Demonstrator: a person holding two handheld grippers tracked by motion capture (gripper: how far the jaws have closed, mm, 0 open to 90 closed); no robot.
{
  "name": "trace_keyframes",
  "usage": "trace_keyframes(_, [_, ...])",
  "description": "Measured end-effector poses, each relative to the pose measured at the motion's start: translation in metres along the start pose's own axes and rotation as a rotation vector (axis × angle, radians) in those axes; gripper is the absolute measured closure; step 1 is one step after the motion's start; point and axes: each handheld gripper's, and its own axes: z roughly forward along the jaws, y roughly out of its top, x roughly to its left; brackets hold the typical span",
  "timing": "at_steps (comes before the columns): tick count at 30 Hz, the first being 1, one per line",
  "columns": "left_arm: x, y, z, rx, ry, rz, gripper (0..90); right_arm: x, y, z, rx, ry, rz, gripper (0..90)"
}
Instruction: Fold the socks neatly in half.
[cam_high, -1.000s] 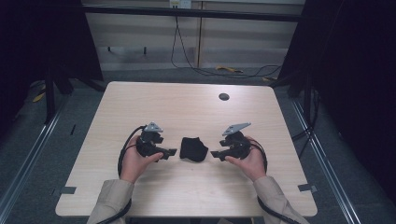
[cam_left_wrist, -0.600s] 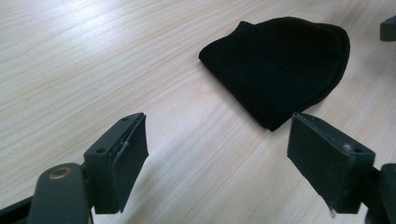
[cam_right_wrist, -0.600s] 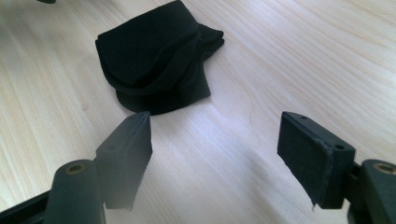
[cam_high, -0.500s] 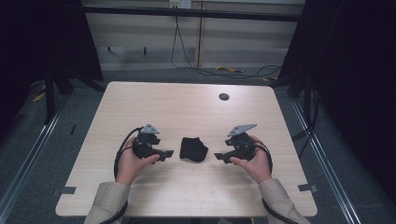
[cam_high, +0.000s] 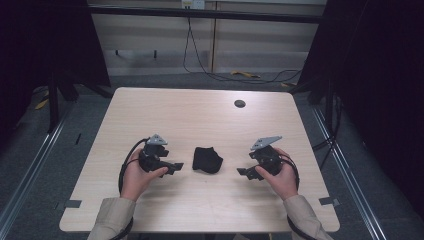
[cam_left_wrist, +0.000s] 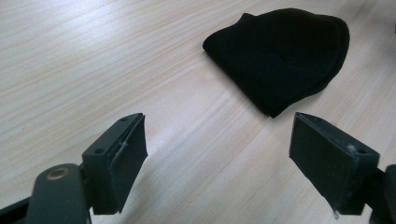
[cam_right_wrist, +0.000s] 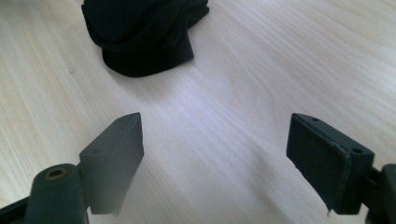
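Note:
A folded black cloth (cam_high: 207, 159) lies on the light wooden table (cam_high: 200, 120), near its front middle. My left gripper (cam_high: 176, 167) rests just left of the cloth, held in a hand, its jaws wide open and pointing at the cloth. In the left gripper view the cloth (cam_left_wrist: 286, 55) lies ahead, beyond the open left gripper (cam_left_wrist: 217, 158). My right gripper (cam_high: 243, 172) sits to the right of the cloth, also open and empty. From the right gripper view the cloth (cam_right_wrist: 142, 32) is ahead at upper left, apart from the right gripper (cam_right_wrist: 215, 161).
A small dark round cap (cam_high: 239, 103) is set in the table at the far right. Cables trail from both grippers along the forearms. Dark curtains and metal rails flank the table on both sides.
Both hands have drawn slightly outward and toward the front edge, away from the cloth. The cloth has stayed where it was.

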Motion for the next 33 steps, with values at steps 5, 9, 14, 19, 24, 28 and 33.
trace_keyframes(5, [0.001,-0.002,-0.002,0.006,-0.001,0.002,18.6,-0.002,-0.007,-0.005,-0.002,-0.006,0.004,17.4])
trace_keyframes(9, [0.001,-0.006,-0.003,0.006,0.002,0.001,18.3,-0.005,-0.012,-0.01,0.001,-0.017,0.008,17.3])
trace_keyframes(14, [0.004,-0.011,-0.006,0.02,0.004,0.01,17.9,-0.007,-0.02,-0.015,0.014,-0.013,0.014,17.3])
trace_keyframes(19, [0.007,-0.016,-0.013,0.005,0.002,-0.001,17.9,-0.009,-0.026,-0.019,0.012,-0.016,0.017,17.4])
trace_keyframes(24, [0.011,-0.021,-0.018,0.005,0.013,-0.001,18.0,-0.009,-0.03,-0.024,0.022,-0.027,0.003,17.4])
trace_keyframes(28, [0.013,-0.026,-0.022,0.006,0.024,-0.006,18.0,-0.009,-0.032,-0.027,0.03,-0.035,-0.005,17.5])
trace_keyframes(33, [0.014,-0.032,-0.026,0.012,0.027,0.001,18.1,-0.009,-0.035,-0.029,0.038,-0.041,-0.01,17.4])
